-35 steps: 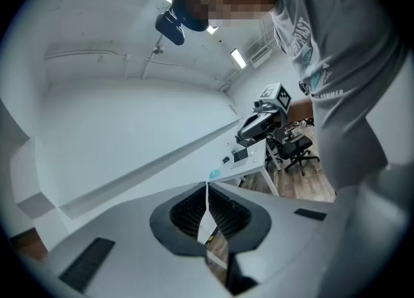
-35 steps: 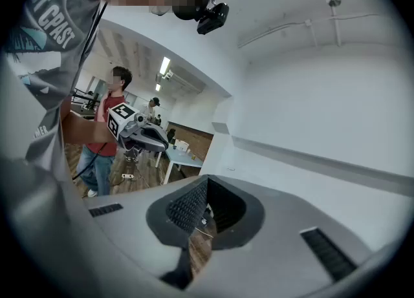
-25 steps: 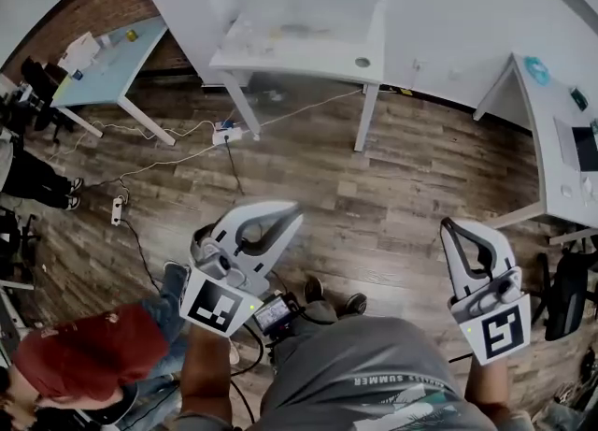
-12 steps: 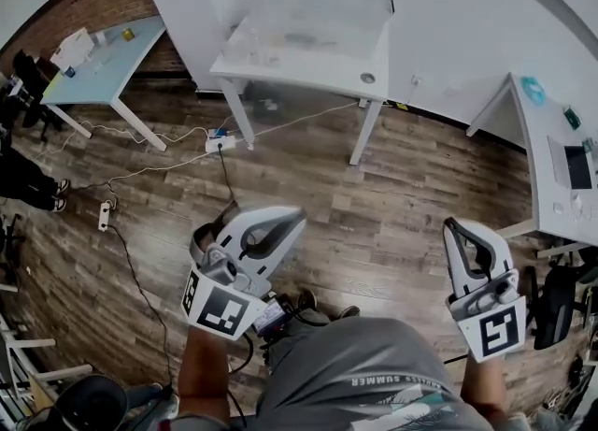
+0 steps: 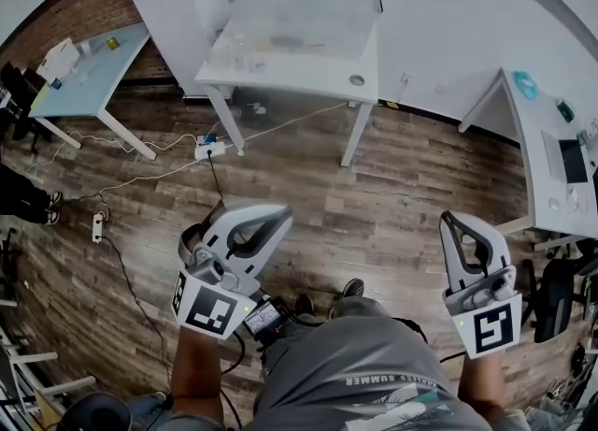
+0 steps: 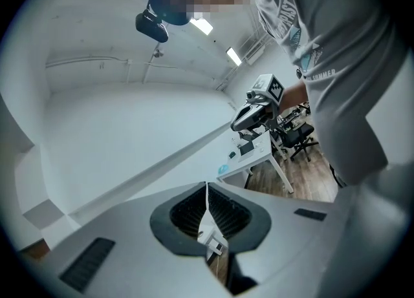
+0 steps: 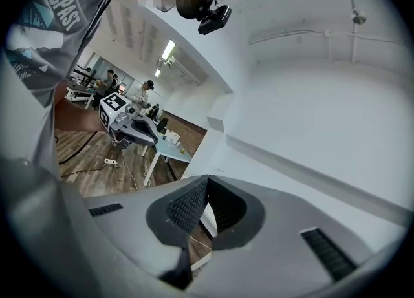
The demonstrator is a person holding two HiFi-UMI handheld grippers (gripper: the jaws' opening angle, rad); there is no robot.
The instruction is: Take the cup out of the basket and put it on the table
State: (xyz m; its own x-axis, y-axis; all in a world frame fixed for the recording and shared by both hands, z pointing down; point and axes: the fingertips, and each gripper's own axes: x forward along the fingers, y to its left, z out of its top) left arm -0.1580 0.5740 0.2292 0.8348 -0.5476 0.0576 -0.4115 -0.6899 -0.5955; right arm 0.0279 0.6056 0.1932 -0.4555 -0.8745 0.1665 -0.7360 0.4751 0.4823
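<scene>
Head view: the left gripper [image 5: 283,215] and the right gripper [image 5: 449,222] are held apart over the wood floor [image 5: 402,186], close to the person's body. Far beyond them a white table [image 5: 290,69] is seen, with a translucent basket [image 5: 308,4] set on top. The cup cannot be made out from here.

Left gripper view: the jaws are pressed tip to tip, and nothing is caught between them.

Right gripper view: these jaws too are clenched together, and nothing is gripped.
</scene>
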